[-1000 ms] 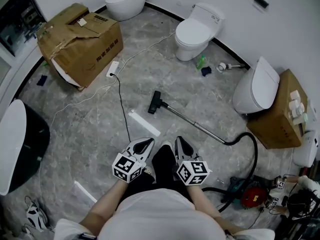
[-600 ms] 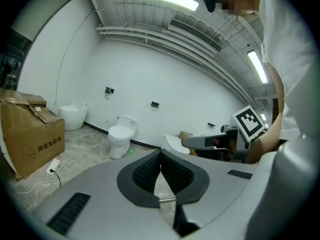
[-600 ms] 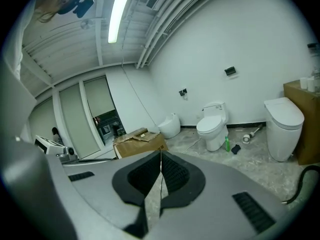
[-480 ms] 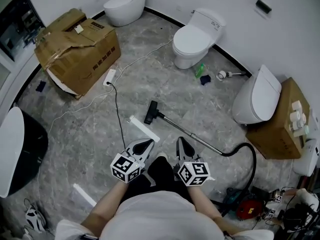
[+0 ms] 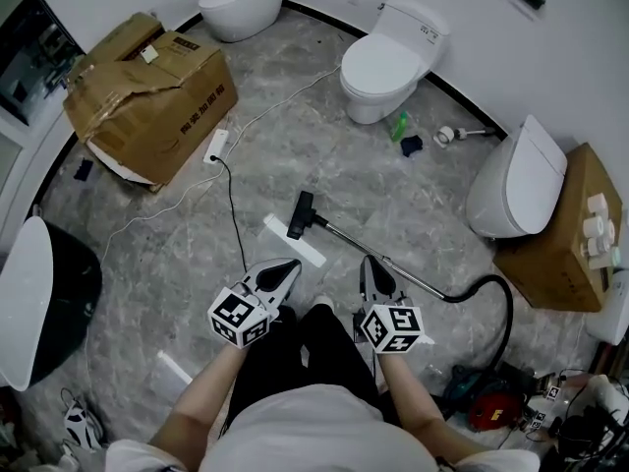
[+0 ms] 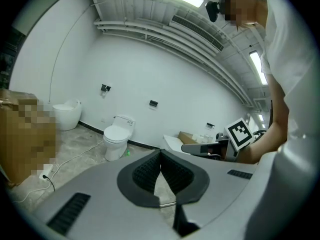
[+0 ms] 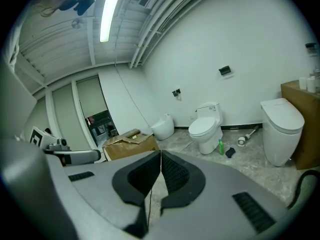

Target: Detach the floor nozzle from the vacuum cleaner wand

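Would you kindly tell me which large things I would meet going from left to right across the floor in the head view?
Torn cardboard box → black floor nozzle → toilet with cistern → closed-lid toilet.

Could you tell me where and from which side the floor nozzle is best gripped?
Probably from above, jaws spanning the narrow width of the black floor nozzle, near its neck: it lies flat as a slim bar crosswise to the wand, leaving its long edges free.

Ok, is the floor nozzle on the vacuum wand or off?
On: the floor nozzle is joined to the end of the wand.
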The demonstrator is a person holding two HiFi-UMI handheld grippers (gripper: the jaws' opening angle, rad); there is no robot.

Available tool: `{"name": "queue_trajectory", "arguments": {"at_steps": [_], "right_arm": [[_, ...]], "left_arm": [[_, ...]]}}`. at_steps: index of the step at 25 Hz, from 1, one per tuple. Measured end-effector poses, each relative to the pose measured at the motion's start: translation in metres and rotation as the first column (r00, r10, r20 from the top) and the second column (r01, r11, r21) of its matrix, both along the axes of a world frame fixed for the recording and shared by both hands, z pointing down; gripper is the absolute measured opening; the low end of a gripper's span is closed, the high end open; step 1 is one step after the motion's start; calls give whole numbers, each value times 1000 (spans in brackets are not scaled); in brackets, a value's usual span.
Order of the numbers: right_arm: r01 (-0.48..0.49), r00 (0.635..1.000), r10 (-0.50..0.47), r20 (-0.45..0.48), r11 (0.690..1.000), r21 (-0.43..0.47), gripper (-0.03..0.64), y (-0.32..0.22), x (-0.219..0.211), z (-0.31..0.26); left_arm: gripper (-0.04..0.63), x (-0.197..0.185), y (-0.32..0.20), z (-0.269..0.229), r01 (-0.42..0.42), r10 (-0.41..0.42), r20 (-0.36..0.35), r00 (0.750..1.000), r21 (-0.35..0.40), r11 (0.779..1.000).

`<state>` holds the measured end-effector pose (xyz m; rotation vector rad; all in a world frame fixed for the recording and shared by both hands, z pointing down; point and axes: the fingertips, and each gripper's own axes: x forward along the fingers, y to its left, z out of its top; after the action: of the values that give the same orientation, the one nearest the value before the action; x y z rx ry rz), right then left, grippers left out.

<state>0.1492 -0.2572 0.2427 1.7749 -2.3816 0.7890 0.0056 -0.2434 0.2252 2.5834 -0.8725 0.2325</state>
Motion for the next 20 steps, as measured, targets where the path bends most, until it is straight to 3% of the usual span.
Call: {"name": "queue_trajectory", "arguments": {"at_steps": [5,11,20], "right_arm": [[-17,1000,17,-12,998,54,17,-23,11,-4],[-20,998,14,53,995,100,17,-47,20,1],[36,998,-32,-45,995,89,17,-87,19,50]], "left_arm": [[9,9,-29,0,-80,81,-28,996,29,996],[11,29,-63,20,-179,180,-43,983,34,983],[11,22,-103,80,-244,244,-15,970,22,970]]}}
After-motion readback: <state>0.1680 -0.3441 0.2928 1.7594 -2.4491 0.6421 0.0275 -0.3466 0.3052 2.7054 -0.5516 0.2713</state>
